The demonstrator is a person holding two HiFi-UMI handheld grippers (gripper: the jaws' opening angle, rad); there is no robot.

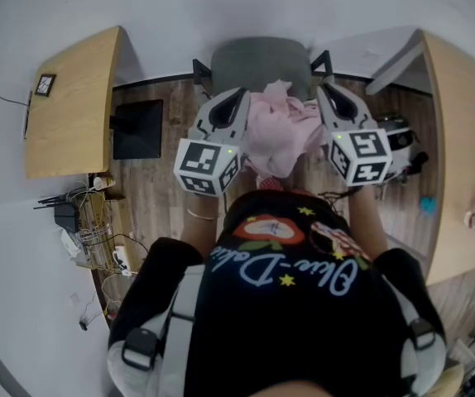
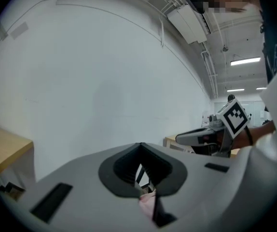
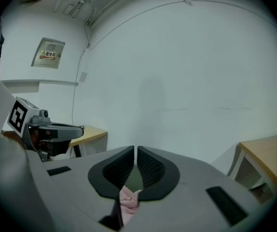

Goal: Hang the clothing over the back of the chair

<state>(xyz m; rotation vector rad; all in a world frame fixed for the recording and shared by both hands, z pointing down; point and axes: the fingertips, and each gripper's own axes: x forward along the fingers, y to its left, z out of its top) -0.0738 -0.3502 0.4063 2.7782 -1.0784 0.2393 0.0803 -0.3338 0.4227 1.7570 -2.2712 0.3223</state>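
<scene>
right now i've got the left gripper (image 1: 239,98) and the right gripper (image 1: 325,91) each clamped shut on a fold of the pink garment (image 1: 279,135), which hangs bunched between them, close in front of the grey chair (image 1: 258,56).

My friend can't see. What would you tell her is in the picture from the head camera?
Seen from overhead, the left claw and the right claw each pinch a crumpled soft pink piece of clothing, held between the person and a grey padded chair. Light wooden tables stand at both sides.
</scene>
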